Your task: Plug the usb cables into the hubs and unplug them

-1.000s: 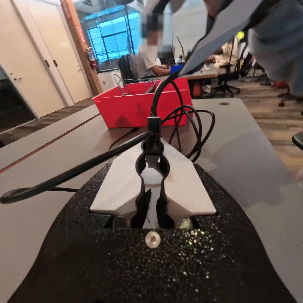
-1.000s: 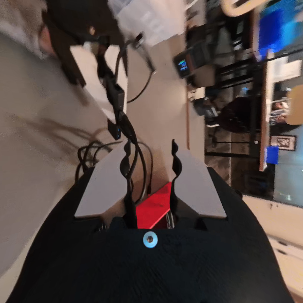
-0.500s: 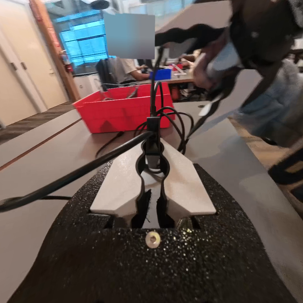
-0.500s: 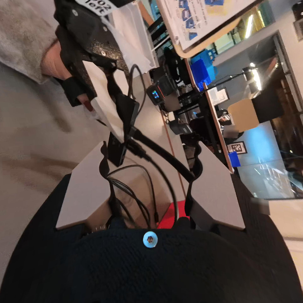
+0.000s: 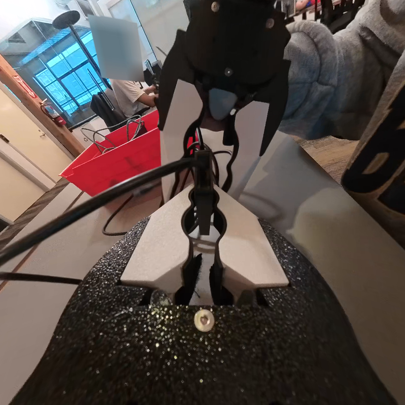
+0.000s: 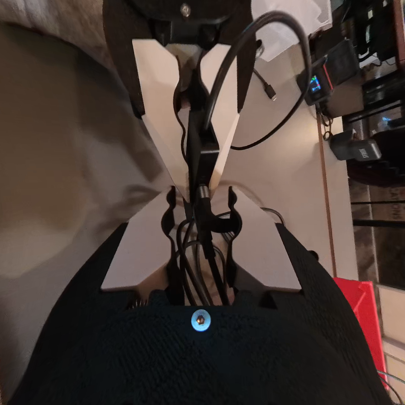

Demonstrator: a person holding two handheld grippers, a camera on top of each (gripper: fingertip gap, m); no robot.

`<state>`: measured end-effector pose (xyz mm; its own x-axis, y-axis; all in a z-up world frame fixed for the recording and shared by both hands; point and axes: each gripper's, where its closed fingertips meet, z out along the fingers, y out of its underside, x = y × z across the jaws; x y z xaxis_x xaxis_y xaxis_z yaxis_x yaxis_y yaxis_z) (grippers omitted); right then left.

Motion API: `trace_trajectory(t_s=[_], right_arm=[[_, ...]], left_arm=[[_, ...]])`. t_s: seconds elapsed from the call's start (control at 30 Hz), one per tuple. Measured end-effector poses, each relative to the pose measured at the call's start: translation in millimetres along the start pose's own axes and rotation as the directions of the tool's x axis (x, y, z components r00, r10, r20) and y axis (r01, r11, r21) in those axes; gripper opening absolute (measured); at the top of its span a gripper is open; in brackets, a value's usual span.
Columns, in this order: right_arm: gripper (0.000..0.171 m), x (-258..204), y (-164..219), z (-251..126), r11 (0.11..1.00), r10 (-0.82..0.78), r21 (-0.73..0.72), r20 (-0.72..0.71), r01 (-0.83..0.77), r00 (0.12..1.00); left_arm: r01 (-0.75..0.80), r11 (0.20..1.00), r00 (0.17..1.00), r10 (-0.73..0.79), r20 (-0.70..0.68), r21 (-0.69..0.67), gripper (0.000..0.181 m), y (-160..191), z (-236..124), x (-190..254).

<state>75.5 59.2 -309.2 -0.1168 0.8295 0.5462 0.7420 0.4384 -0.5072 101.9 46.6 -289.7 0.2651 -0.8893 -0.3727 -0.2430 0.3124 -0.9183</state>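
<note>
The left gripper [image 5: 202, 197] was pinched tight on a slim black usb hub [image 5: 204, 192], held edge-on above the table [image 5: 328, 241]. The right gripper [image 6: 201, 195] faced it tip to tip, its jaws spread wide on either side of a black usb cable [image 6: 205, 219] whose metal plug met the hub's end, gripping nothing. Lettering on a dark block [image 6: 359, 151] at the table's far edge was too blurred to read. Loose cables lay in the red bin [image 5: 118, 166] beyond.
</note>
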Motion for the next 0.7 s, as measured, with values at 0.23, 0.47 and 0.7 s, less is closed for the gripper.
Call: trace_trajectory(t_s=[0.23,0.47,0.7], right_arm=[[0.027,6,2,0,1.0,0.002,0.01,-0.045,-0.001,0.999],[0.011,12,13,-13,0.994,0.1,0.052,0.01,-0.1,0.995],[0.01,38,11,-35,0.971,0.195,0.154,-0.063,-0.183,0.979]], left_arm=[[-0.016,1.0,0.998,0.015,0.06,0.014,0.012,-4,-2,-9],[-0.05,0.997,0.977,0.038,0.209,0.054,0.037,-13,-13,-31],[0.077,0.981,0.943,-0.13,0.306,0.181,0.044,-19,-36,-61]])
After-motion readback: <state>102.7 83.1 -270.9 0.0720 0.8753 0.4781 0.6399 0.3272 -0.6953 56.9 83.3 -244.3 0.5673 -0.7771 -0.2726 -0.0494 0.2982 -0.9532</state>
